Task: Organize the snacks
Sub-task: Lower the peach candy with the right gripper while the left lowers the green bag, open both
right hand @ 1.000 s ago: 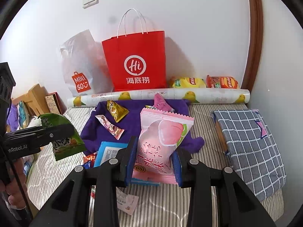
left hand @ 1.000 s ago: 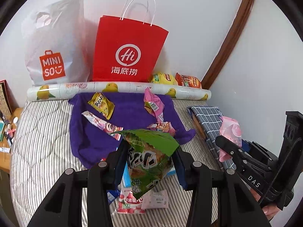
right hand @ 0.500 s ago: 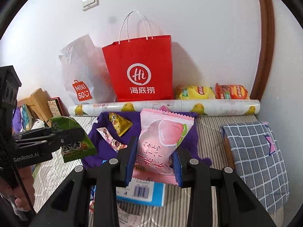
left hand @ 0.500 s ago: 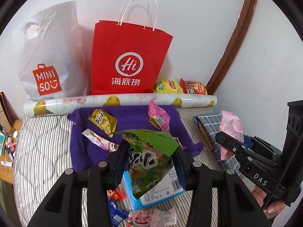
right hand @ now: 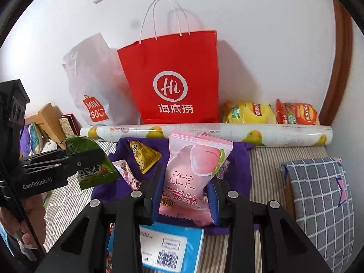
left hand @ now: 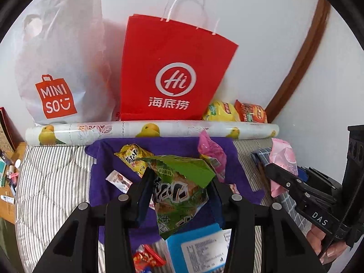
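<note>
Your left tongs (left hand: 179, 195) clamp the green snack packet (left hand: 179, 188), right tongs (right hand: 185, 195) the pink peach packet (right hand: 193, 173), both above the bed (left hand: 52, 182). Light, crinkly, slippery film; grip mid-body.

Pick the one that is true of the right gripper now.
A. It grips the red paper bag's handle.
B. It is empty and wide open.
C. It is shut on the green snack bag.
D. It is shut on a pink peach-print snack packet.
D: the right gripper clamps the pink peach-print snack packet between its pads, while the green snack bag sits in the left gripper.
</note>
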`<move>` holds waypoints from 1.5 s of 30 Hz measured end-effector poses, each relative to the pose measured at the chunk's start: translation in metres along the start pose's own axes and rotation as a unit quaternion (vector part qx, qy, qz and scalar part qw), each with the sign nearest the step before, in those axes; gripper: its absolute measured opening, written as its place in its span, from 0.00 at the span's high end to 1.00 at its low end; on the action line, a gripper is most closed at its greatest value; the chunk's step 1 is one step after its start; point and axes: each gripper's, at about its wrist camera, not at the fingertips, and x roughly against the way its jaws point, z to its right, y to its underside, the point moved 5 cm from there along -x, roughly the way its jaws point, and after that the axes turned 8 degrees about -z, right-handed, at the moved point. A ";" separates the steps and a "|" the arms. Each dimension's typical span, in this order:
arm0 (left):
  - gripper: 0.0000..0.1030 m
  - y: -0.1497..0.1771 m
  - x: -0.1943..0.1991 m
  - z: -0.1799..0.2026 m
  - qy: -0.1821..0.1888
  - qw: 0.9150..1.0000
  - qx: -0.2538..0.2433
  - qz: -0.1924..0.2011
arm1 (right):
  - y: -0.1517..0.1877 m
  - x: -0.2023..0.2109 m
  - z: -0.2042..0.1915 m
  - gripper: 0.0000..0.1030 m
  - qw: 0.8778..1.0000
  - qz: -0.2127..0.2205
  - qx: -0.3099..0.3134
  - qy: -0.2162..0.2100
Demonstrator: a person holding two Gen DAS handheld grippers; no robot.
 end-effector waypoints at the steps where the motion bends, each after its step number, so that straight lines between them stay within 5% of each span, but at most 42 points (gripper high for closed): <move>1: 0.58 -0.003 -0.003 -0.003 -0.001 1.000 0.004 -0.001 | -0.003 -0.006 0.000 0.66 1.000 -0.006 0.001 -0.007; 18: 0.58 -0.031 -0.058 -0.046 -0.032 0.998 0.043 -0.026 | -0.015 -0.091 -0.038 0.66 0.994 -0.080 0.036 -0.065; 33: 0.58 -0.018 -0.104 -0.058 -0.028 0.995 0.047 -0.078 | 0.008 -0.139 -0.042 0.66 0.985 -0.147 0.086 -0.033; 45: 0.58 -0.018 -0.106 -0.059 -0.031 0.995 0.047 -0.080 | 0.017 -0.153 -0.048 0.66 0.979 -0.175 0.097 -0.029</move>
